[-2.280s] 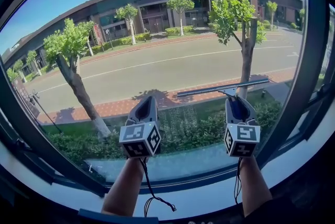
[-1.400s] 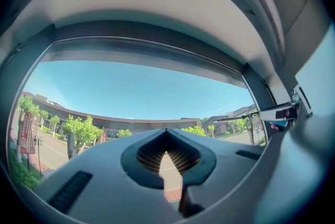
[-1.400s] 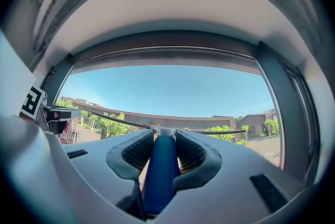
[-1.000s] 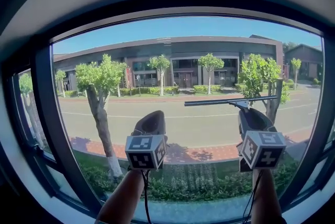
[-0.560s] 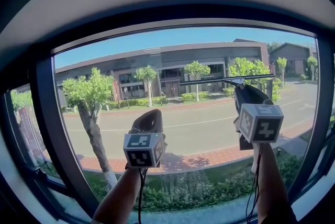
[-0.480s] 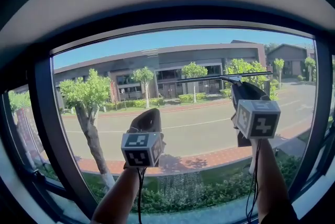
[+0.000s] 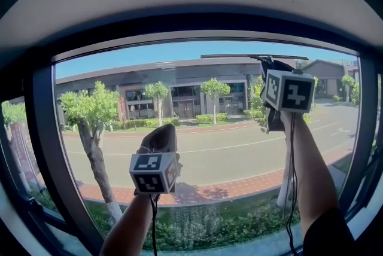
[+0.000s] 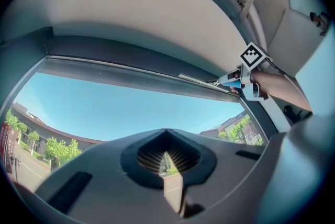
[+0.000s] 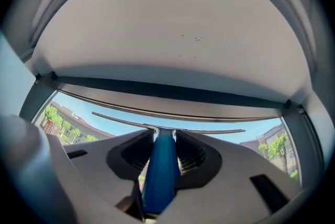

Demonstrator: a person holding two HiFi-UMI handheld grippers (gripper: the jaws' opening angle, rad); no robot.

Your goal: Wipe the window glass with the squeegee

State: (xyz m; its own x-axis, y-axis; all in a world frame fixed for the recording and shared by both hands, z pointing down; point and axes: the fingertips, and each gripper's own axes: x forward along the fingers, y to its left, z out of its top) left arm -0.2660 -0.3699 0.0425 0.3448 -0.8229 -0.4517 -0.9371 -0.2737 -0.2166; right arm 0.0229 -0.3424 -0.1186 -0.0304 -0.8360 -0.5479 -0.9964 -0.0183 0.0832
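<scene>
Two claws up at glass [image 7: 209, 147]. Right claw [image 7: 269, 65] clamped on blue squeegee [image 7: 239, 57] handle, blade level just under top frame [image 7: 197, 37], likely set for downward pull. Left claw [image 7: 160, 137] lower, closed, empty, clear of stroke path.

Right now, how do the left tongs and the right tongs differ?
The right tongs grip the squeegee by its blue handle; the left tongs are shut on nothing. The right tongs are high, by the window's top frame; the left tongs are lower. Both face the glass.
</scene>
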